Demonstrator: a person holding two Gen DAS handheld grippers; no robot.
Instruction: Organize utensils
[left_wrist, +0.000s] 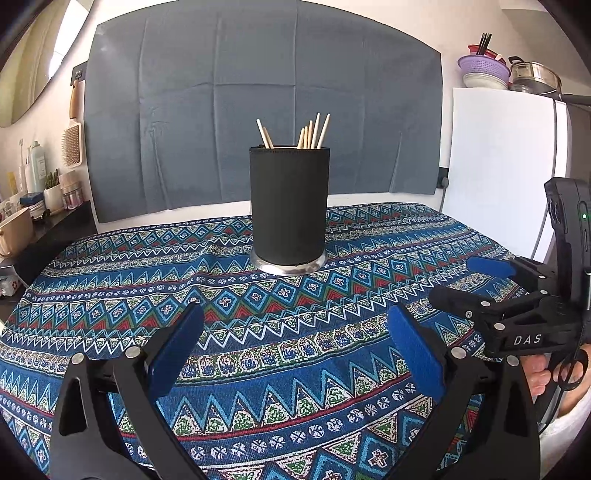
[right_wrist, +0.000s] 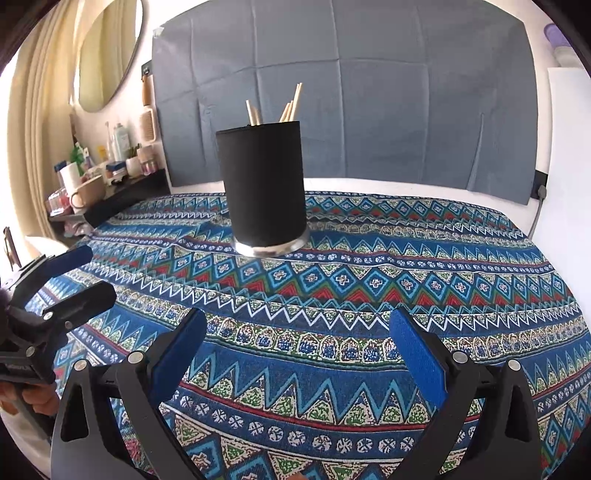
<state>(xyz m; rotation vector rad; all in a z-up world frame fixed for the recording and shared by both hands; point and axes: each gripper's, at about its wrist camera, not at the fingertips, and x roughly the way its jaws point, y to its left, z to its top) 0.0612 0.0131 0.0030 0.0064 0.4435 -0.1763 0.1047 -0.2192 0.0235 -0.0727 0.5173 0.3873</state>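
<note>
My left gripper (left_wrist: 295, 317) is spread wide, its blue pads (left_wrist: 173, 350) far apart with nothing between them but the patterned tablecloth (left_wrist: 258, 332) below. My right gripper (right_wrist: 297, 321) is just as wide apart and just as empty, hovering over the same cloth without touching it.

The black holder (left_wrist: 289, 205) stands upright on a silver base, ahead of both grippers and well apart from them, toward the far edge of the cloth. The wooden chopsticks (left_wrist: 312, 133) stand inside it, their tips poking above the rim: one pair leans to the holder's left side, and a larger bunch fans out at its right. Nothing lies on the cloth between my grippers and the holder.

Behind the holder a grey-blue sheet (left_wrist: 258, 92) hangs on the wall. To the holder's left is a dark shelf (left_wrist: 55, 225) crowded with bottles and jars, with a hairbrush (left_wrist: 72, 146) hanging above it. To its right stands a white fridge (left_wrist: 498, 166) with bowls and a pot on top.

From the left camera, my right gripper (left_wrist: 461, 284) shows right of the holder, pointing across the cloth, with my fingers (left_wrist: 539, 373) curled around its grip. From the right camera, my left gripper (right_wrist: 96, 277) shows left of the holder, and my hand (right_wrist: 37, 400) grasps its handle low at the edge.
</note>
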